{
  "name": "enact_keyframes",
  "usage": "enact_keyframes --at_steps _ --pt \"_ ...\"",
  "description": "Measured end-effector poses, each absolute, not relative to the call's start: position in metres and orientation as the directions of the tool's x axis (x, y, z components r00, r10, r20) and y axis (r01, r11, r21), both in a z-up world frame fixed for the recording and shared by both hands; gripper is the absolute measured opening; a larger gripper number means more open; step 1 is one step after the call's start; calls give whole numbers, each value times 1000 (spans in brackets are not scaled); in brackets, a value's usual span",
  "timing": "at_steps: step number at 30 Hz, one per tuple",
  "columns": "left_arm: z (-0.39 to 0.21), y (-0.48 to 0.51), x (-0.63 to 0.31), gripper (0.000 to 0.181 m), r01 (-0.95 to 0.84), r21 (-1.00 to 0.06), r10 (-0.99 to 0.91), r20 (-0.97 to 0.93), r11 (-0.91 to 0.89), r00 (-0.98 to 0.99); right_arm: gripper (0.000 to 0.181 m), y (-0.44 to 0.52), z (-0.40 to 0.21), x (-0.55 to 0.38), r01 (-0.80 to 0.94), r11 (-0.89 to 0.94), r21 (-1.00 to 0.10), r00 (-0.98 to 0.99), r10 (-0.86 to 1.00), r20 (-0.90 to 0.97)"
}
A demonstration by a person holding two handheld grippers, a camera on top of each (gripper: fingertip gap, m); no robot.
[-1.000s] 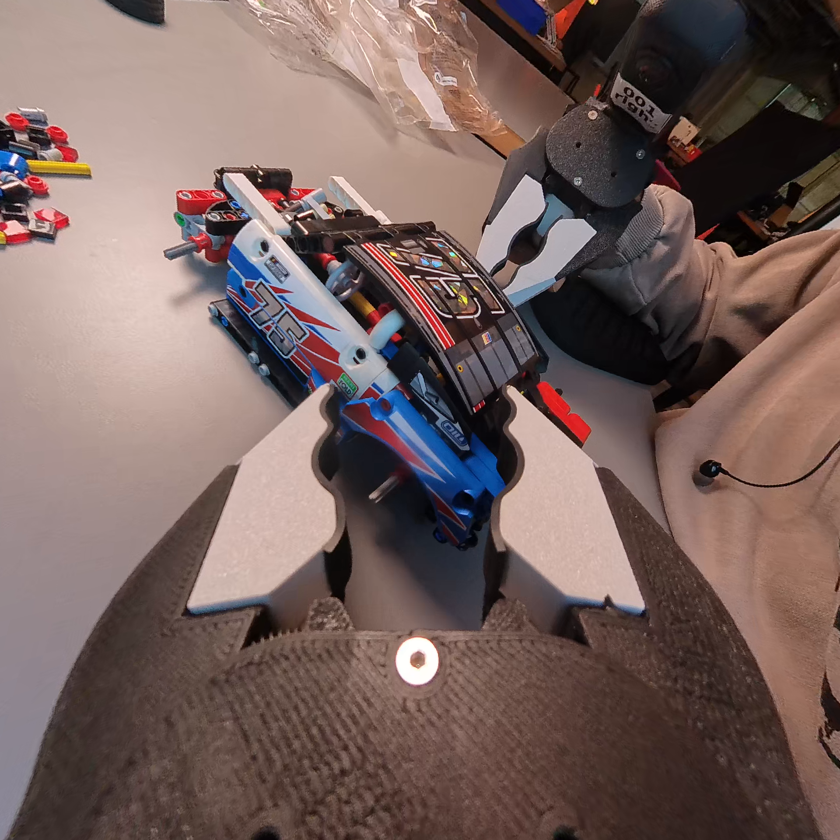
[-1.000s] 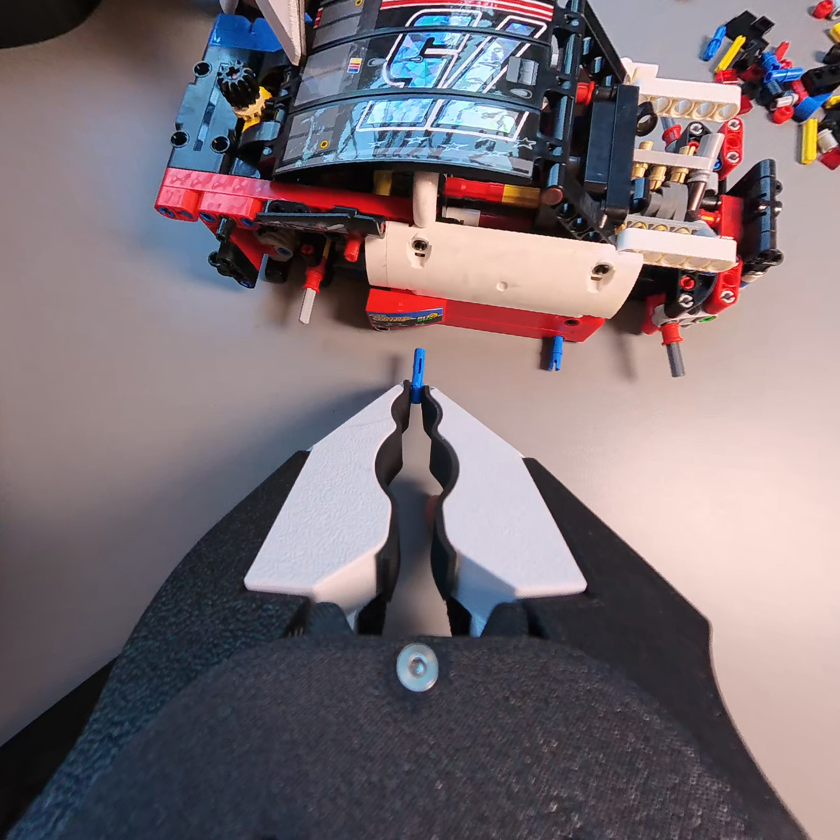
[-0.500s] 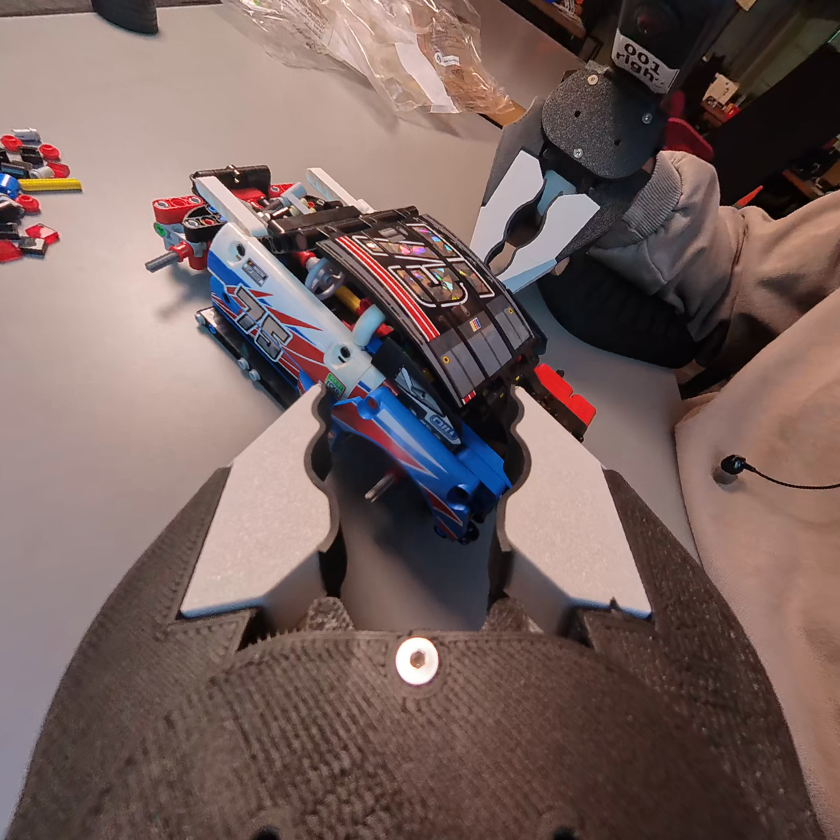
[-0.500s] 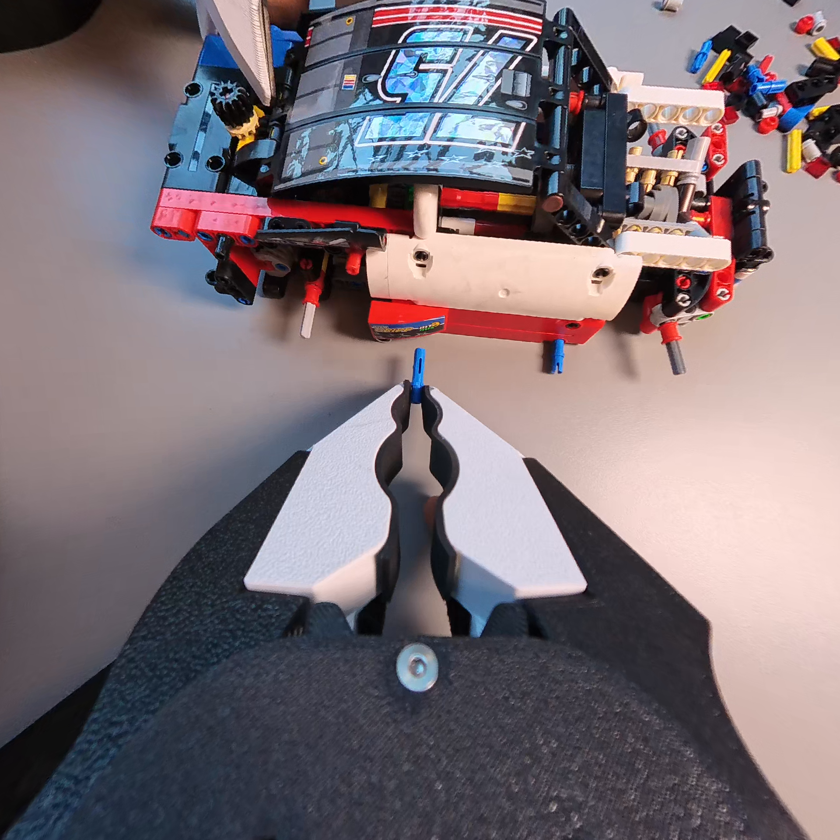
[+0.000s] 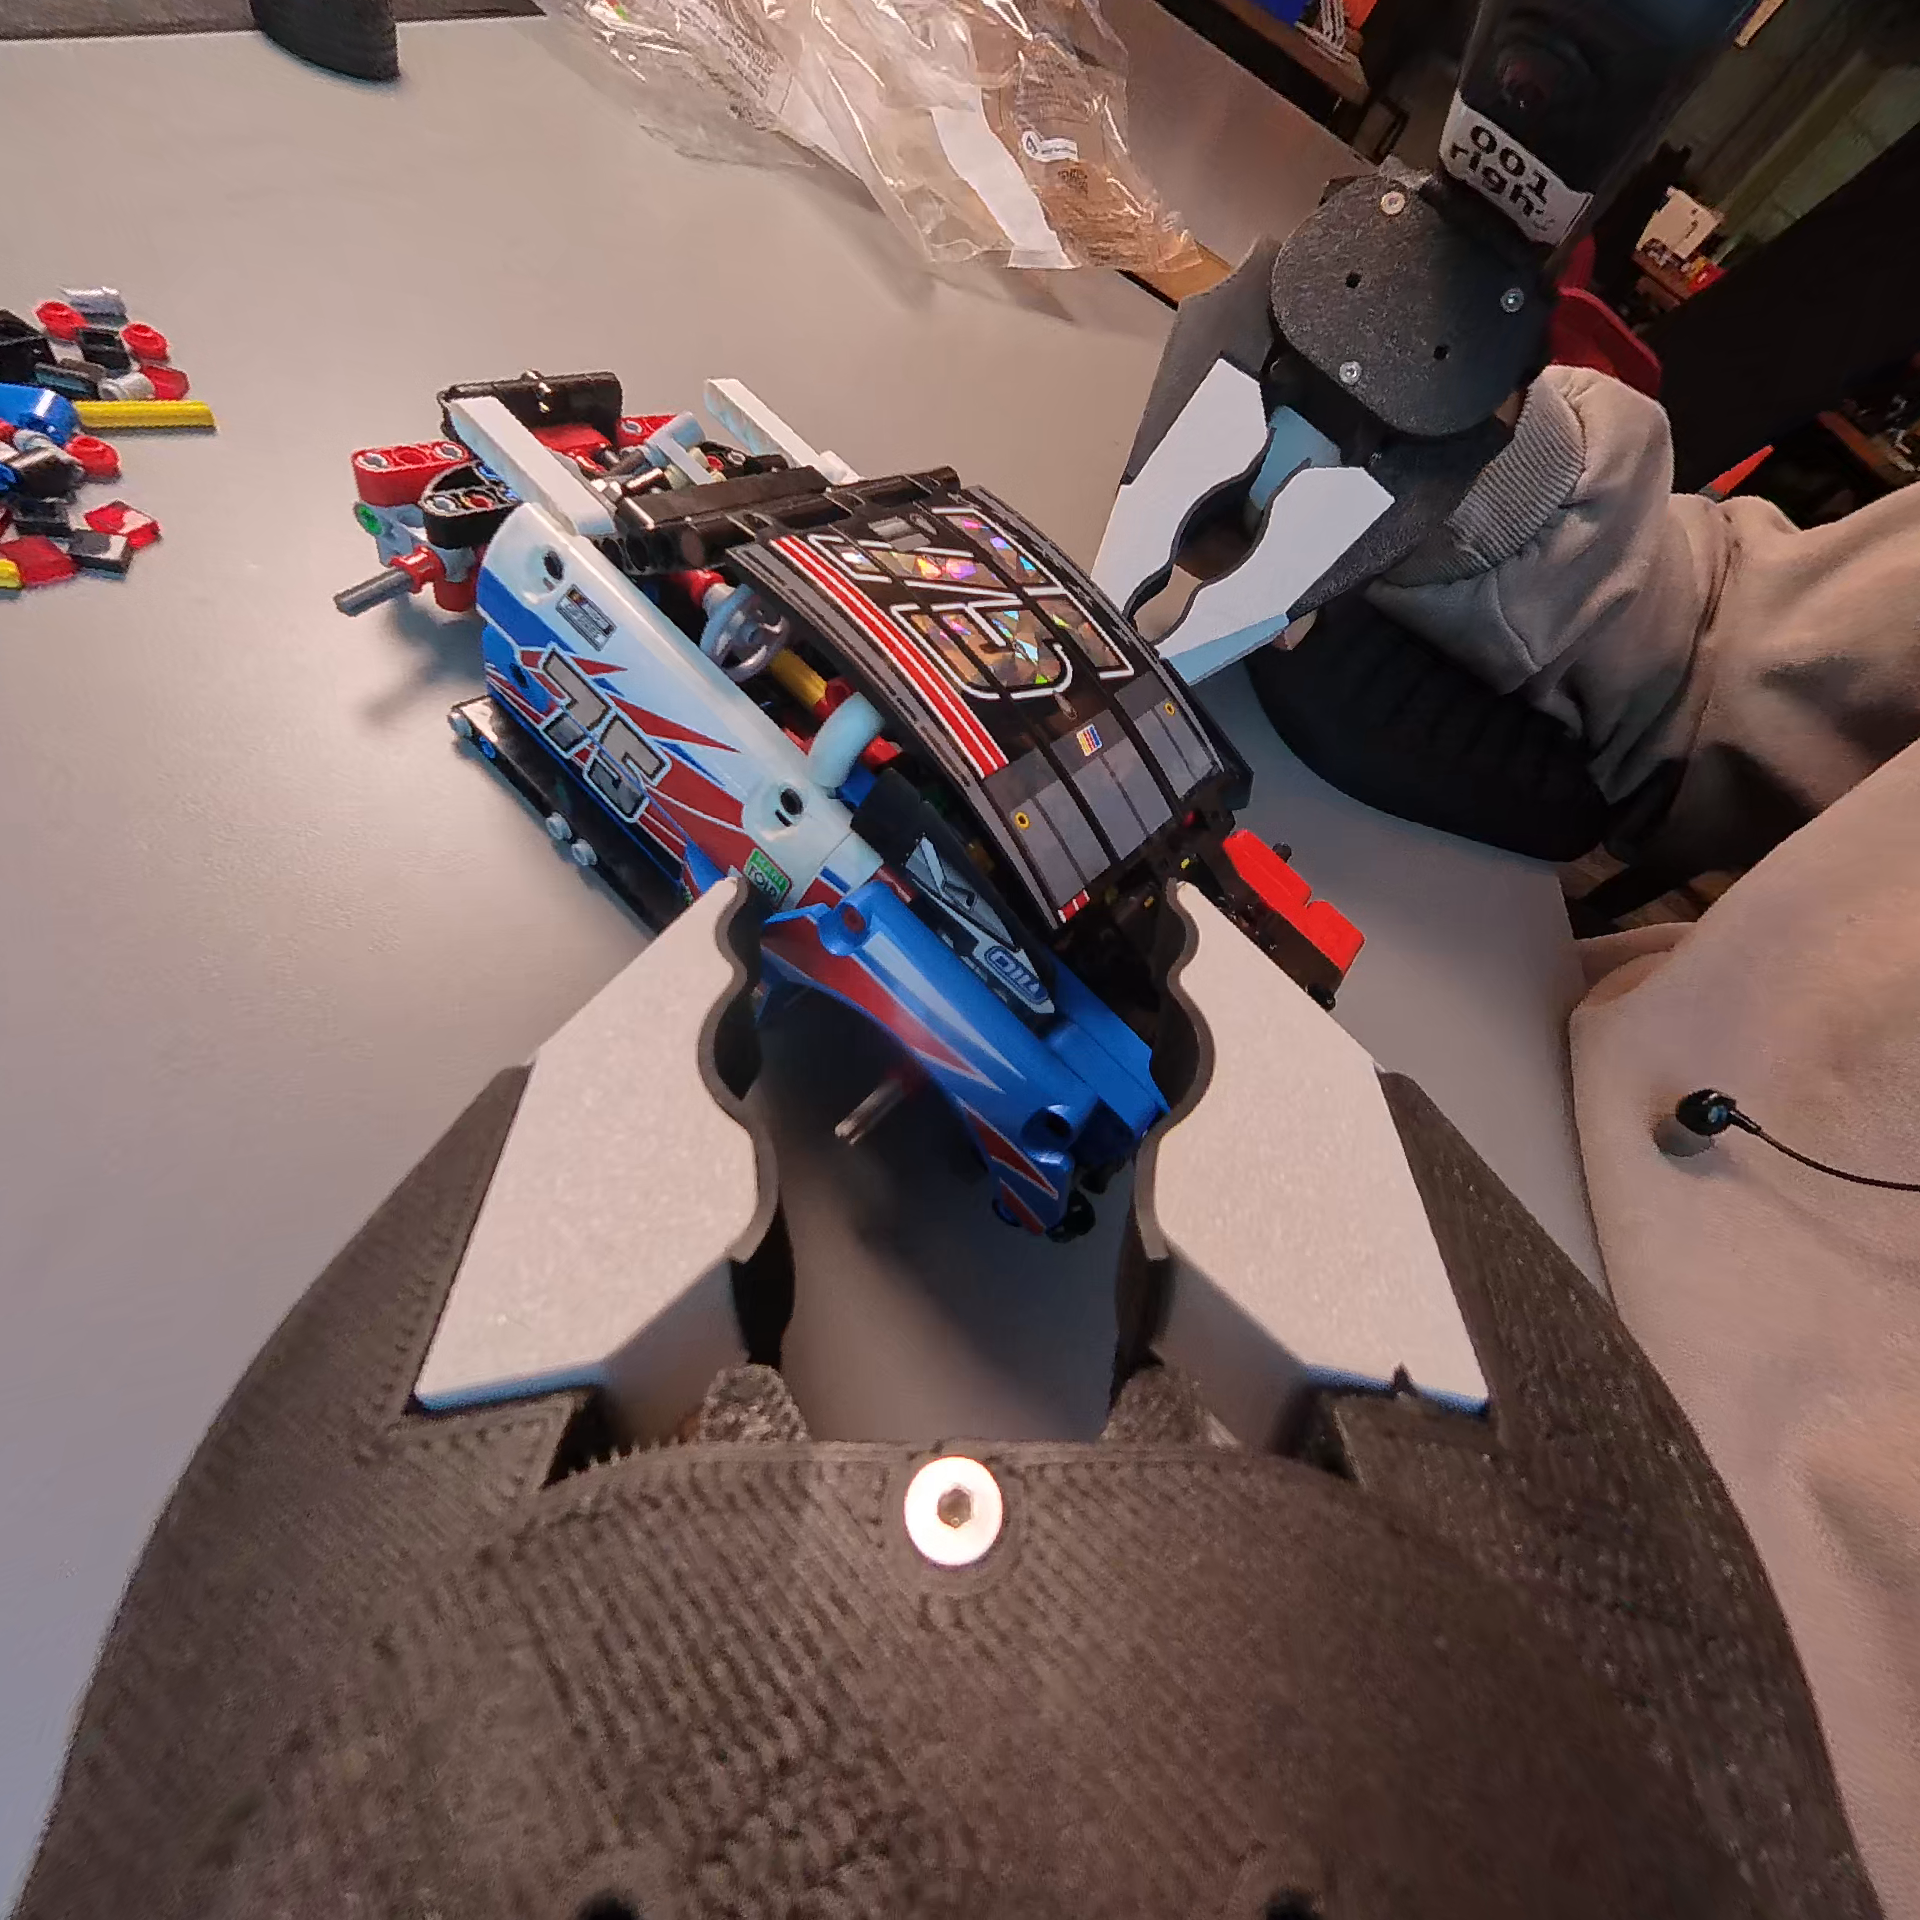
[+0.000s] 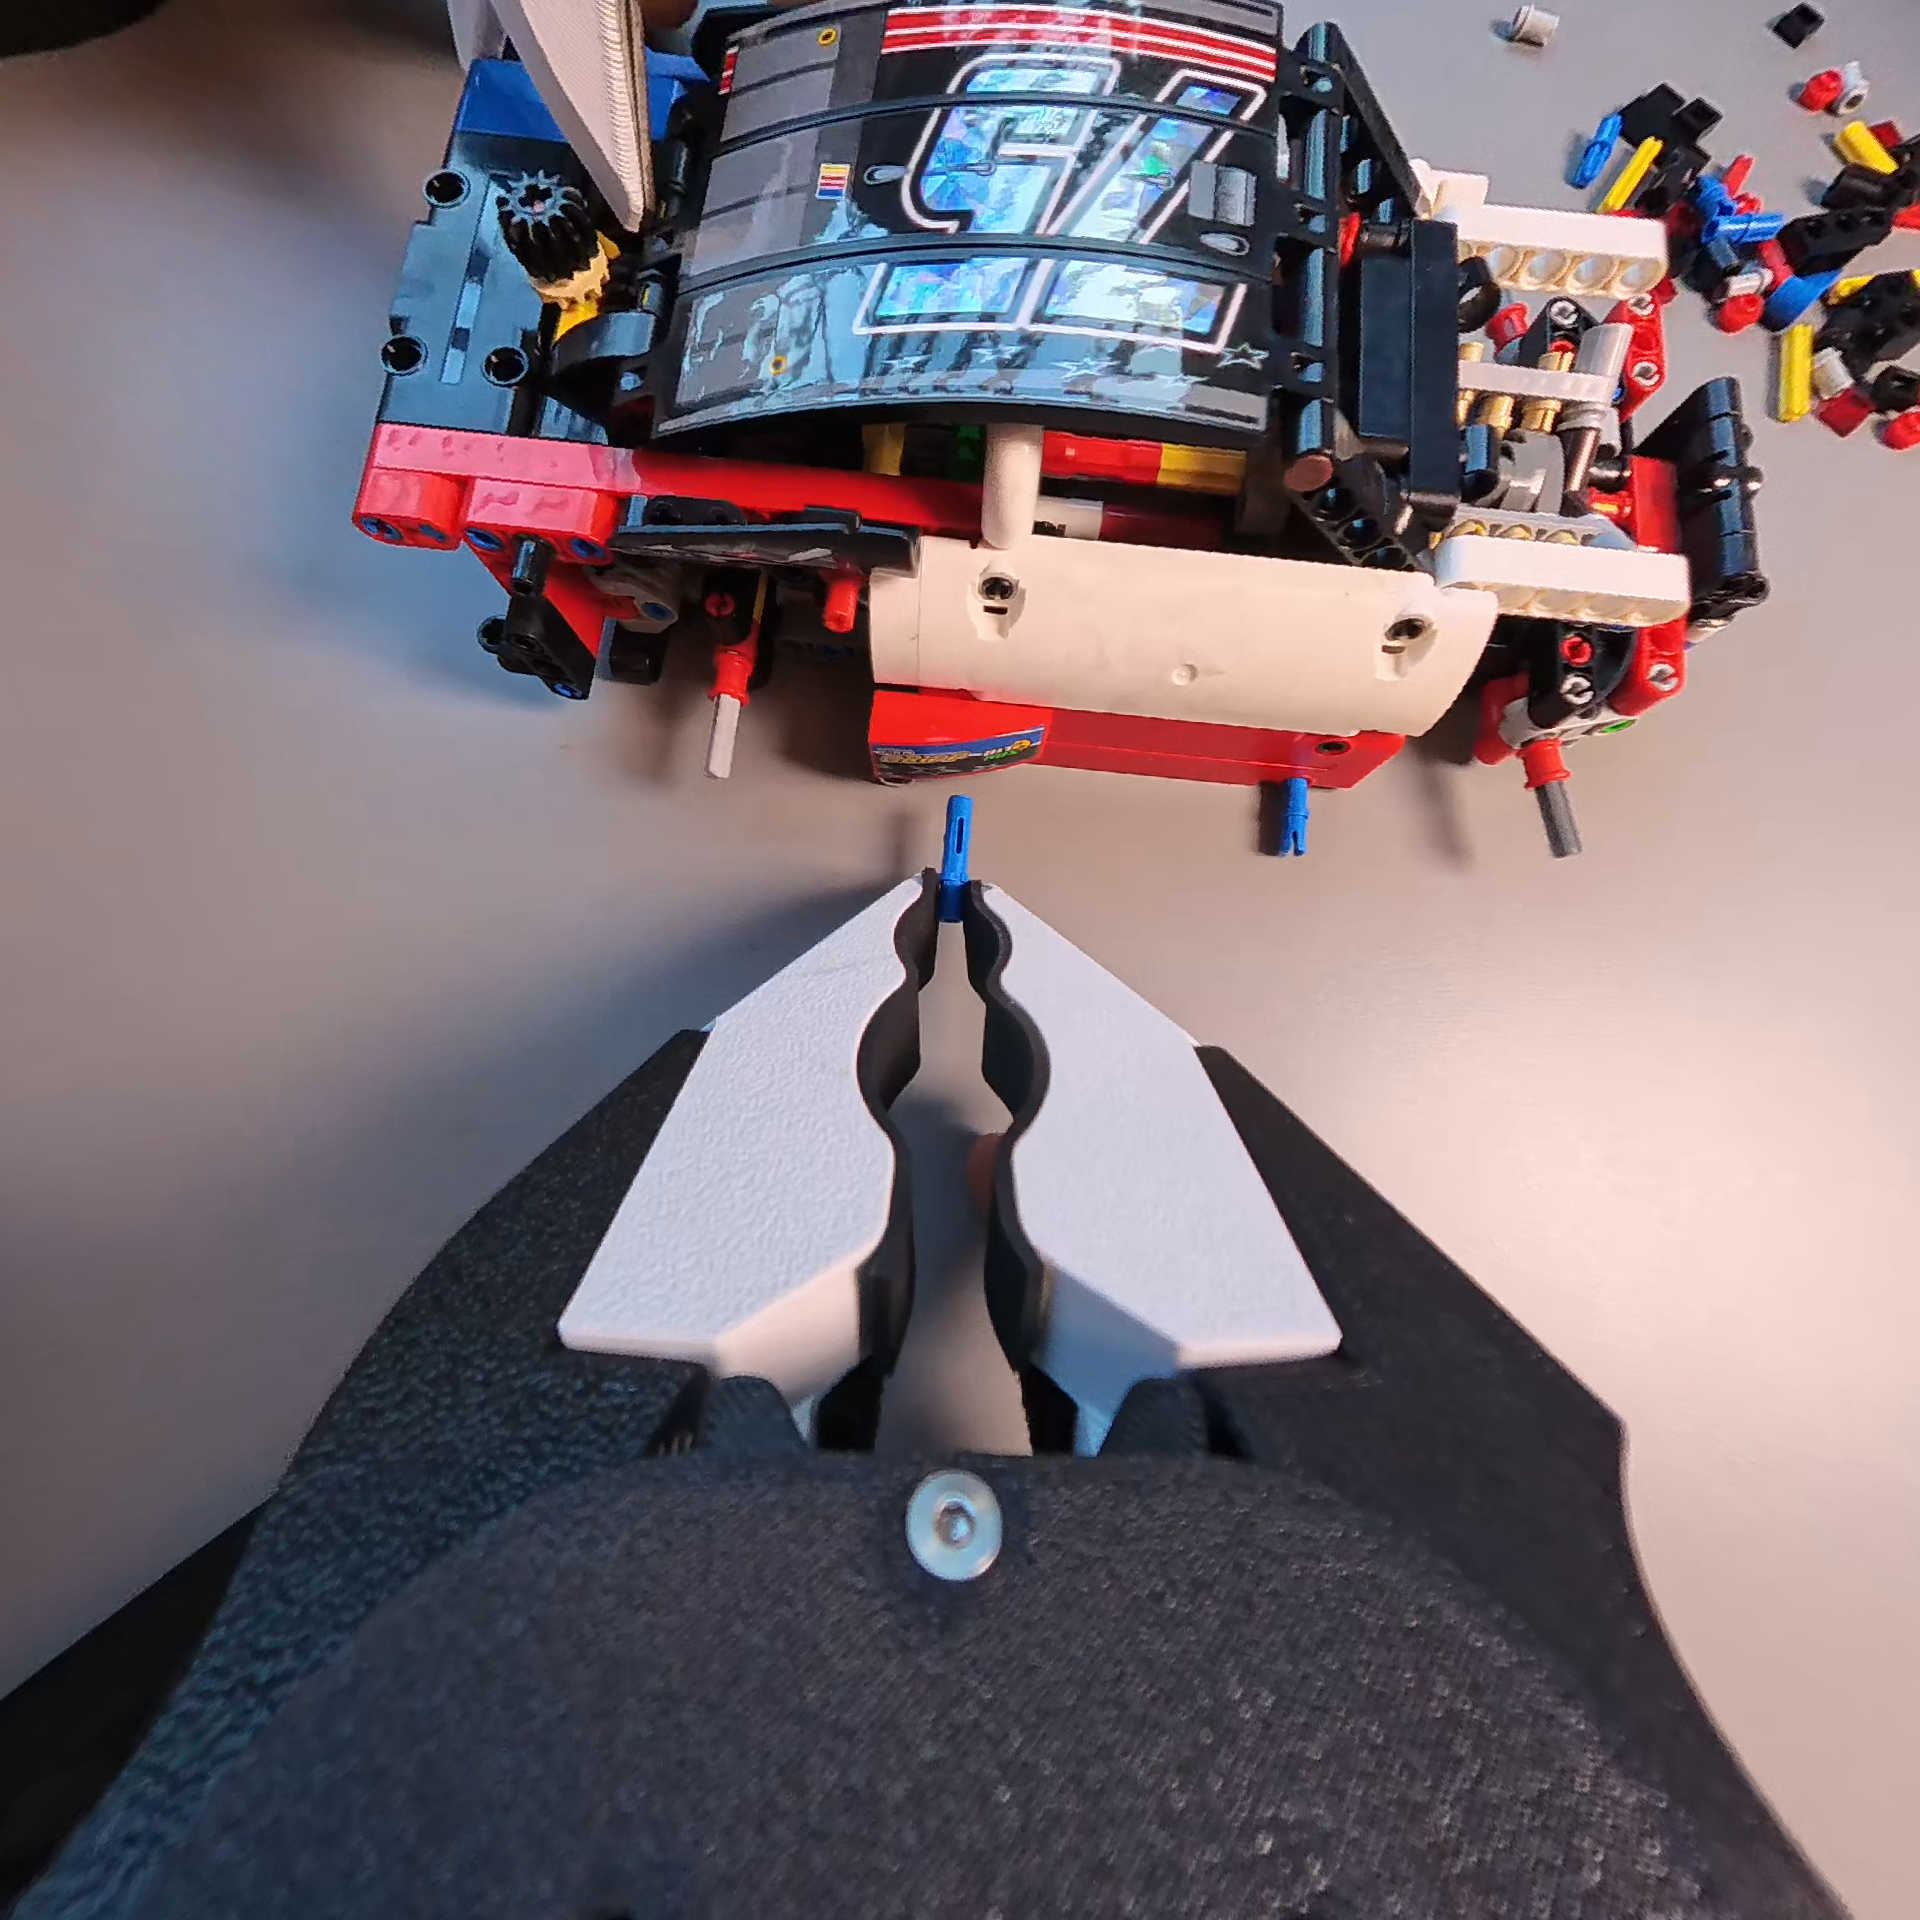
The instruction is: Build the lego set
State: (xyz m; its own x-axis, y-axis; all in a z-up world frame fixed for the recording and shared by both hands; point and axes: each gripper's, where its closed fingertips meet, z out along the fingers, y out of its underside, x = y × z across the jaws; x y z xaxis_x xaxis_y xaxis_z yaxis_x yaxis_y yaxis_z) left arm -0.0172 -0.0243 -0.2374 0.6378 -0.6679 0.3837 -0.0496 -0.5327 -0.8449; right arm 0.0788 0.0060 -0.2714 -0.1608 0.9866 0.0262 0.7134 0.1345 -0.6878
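The lego car, with a black curved roof and white, blue and red side panels, stands on the grey table. My left gripper is closed on the car's front end, one pad against the blue and white side panel and the other against the black side. My right gripper is shut on a small blue pin. The pin points at the red beam low on the car's near side, a short gap away. The right gripper also shows in the left wrist view, beside the roof.
Another blue pin sticks out of the red beam farther right. Loose small pieces lie in a pile, also seen in the left wrist view. Clear plastic bags lie at the back. A person's sleeve is at the right. There is about 12 cm between the tips of the two grippers.
The right gripper has brought the blue pin slightly closer to the car's red beam. The left gripper keeps its hold on the car's front; the car has shifted only a little.
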Motion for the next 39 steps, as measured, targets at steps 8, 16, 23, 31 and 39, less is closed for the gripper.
enact_keyframes --at_steps 8,16,23,31,39 --pt "-229 -26 -20 80 -92 -866 -670 308 -491 676 2 5 -273 80 726 173 -666 -170 983 70" --pt "-230 -51 -11 102 -229 -830 -691 234 -508 684 2 3 -277 79 748 215 -629 -187 976 111" --pt "-259 -62 -11 106 -337 -772 -677 158 -539 719 2 2 -278 80 761 242 -602 -197 970 140" --pt "-276 -53 -21 80 -433 -736 -602 -44 -520 797 1 2 -278 79 759 244 -604 -194 970 148" --pt "-268 -54 -18 73 -325 -789 -594 62 -521 802 2 12 -276 83 753 216 -621 -169 976 135"
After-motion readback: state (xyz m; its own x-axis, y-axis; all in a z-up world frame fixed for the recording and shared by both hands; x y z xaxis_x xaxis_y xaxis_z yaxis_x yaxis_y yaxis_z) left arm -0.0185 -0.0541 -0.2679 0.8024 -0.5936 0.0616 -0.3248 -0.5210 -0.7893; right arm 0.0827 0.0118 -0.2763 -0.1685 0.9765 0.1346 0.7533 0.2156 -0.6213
